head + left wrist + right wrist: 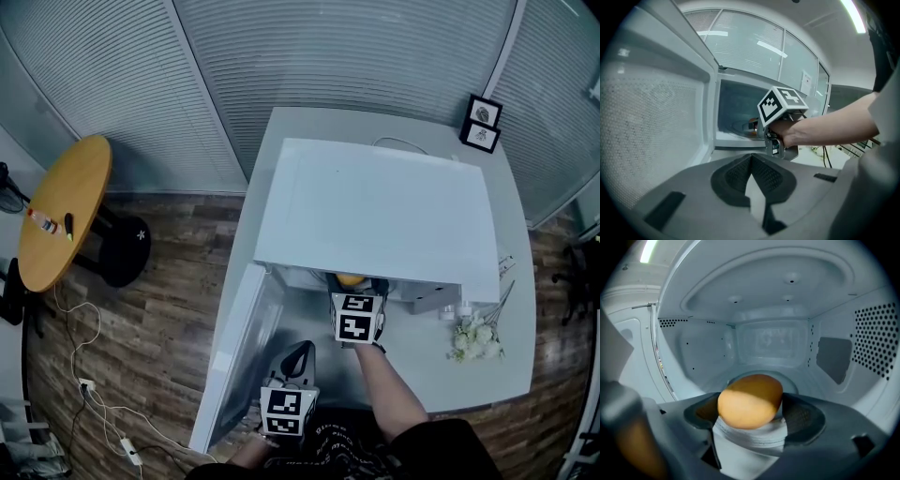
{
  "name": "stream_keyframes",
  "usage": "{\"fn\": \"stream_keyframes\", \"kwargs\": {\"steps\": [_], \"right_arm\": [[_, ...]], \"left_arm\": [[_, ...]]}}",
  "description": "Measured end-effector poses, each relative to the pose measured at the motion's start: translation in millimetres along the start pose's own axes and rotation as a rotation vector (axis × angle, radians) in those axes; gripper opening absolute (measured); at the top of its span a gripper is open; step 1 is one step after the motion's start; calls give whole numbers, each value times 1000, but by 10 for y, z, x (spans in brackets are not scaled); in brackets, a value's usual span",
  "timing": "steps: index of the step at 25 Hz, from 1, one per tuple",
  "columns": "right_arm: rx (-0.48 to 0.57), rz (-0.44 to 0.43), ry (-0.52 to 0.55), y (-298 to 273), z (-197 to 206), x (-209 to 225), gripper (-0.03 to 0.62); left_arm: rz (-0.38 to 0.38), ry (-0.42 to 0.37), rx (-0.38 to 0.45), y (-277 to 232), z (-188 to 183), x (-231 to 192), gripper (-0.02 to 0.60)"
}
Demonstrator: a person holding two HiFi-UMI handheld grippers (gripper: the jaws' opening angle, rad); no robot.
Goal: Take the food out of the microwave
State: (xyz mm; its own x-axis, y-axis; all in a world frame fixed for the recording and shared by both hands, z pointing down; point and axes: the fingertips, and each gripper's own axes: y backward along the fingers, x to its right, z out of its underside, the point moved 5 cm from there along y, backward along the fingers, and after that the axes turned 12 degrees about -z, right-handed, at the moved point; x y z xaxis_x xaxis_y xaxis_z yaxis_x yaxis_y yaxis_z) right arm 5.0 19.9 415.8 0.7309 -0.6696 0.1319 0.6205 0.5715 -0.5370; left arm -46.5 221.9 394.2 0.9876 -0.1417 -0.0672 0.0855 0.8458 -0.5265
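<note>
Food (750,400) is being gripped by fingers (802,417) of the right gripper (752,413) inside the microwave (375,211), likely needing a level pull outward next, while the left gripper (751,161) is hanging back, fingers (735,176) closed and empty.

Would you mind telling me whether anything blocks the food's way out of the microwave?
Nothing visible does. The right gripper grips the round orange food inside the microwave, whose door stands wide open at the left; the left gripper, shut and empty, sits low by the door, off the exit path.
</note>
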Motion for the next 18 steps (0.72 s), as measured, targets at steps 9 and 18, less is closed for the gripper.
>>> {"fn": "stream_keyframes", "kwargs": {"steps": [9,18], "right_arm": [[38,-28,26,71,-87,5,397],[59,-61,84,266,-136,-20,397]], "left_arm": [[-1,-2,-2,8,6,12,8],[3,1,13,34,27,66,8]]}}
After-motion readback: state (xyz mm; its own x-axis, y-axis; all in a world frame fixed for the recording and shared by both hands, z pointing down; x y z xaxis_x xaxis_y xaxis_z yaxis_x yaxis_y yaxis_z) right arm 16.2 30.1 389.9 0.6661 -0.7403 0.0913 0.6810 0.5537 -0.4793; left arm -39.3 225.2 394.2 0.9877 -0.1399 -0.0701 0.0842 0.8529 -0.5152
